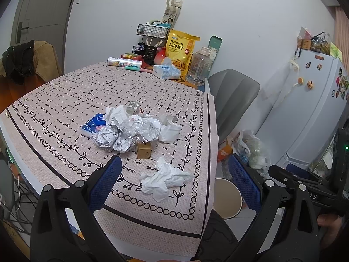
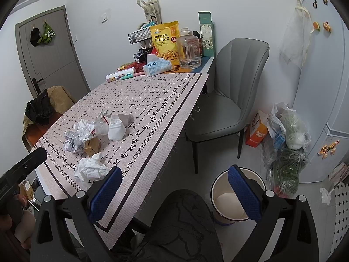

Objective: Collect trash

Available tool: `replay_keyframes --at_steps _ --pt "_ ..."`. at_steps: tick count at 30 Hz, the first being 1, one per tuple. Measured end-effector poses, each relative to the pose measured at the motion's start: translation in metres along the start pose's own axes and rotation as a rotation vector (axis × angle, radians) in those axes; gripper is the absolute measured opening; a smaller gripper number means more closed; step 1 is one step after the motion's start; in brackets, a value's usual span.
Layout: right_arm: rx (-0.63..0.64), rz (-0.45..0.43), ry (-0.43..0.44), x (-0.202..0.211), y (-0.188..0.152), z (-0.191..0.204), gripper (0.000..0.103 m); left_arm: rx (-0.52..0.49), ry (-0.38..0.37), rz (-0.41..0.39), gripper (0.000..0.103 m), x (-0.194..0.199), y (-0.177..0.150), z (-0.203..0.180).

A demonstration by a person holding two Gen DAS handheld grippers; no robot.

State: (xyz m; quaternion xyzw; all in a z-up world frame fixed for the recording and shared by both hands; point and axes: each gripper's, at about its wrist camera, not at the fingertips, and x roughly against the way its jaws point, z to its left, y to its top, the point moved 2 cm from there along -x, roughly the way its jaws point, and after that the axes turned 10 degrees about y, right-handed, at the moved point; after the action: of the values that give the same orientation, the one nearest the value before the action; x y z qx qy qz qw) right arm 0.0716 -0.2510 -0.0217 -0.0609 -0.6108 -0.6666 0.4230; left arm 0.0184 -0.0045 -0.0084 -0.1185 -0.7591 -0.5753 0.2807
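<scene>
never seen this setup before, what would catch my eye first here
A heap of crumpled trash sits mid-table on the patterned tablecloth, with a loose white tissue nearer the edge. A yellow snack bag stands out at the far end, and an empty bin waits on the floor by the grey chair.

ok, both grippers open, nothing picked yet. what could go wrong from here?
1. The crumpled tissue lies near the table's corner; a sloppy pinch could nudge it off the edge onto the floor rather than into the bin.
2. The pile tangles clear plastic wrap with crumpled paper; lifting one may drag the other, or the small cardboard box beside it.
</scene>
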Motion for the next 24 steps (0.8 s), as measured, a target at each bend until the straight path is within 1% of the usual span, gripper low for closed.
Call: replay_keyframes --at_steps 12,17,24 --pt "-0.009 -0.011 -0.009 0.0002 -0.0018 -0.0026 0.095 -0.004 -0.003 -0.007 0.097 0.0013 0.0024 -0.0015" --pt "-0.021 -0.011 -0.007 -0.0005 -0.0019 -0.0055 0.095 -0.009 -0.003 0.001 0.097 0.0001 -0.0008 -0.0027" --pt "-0.013 -0.017 -0.007 0.0026 -0.0013 -0.0036 0.095 0.012 0.000 -0.008 0.097 0.0031 0.0013 0.0022"
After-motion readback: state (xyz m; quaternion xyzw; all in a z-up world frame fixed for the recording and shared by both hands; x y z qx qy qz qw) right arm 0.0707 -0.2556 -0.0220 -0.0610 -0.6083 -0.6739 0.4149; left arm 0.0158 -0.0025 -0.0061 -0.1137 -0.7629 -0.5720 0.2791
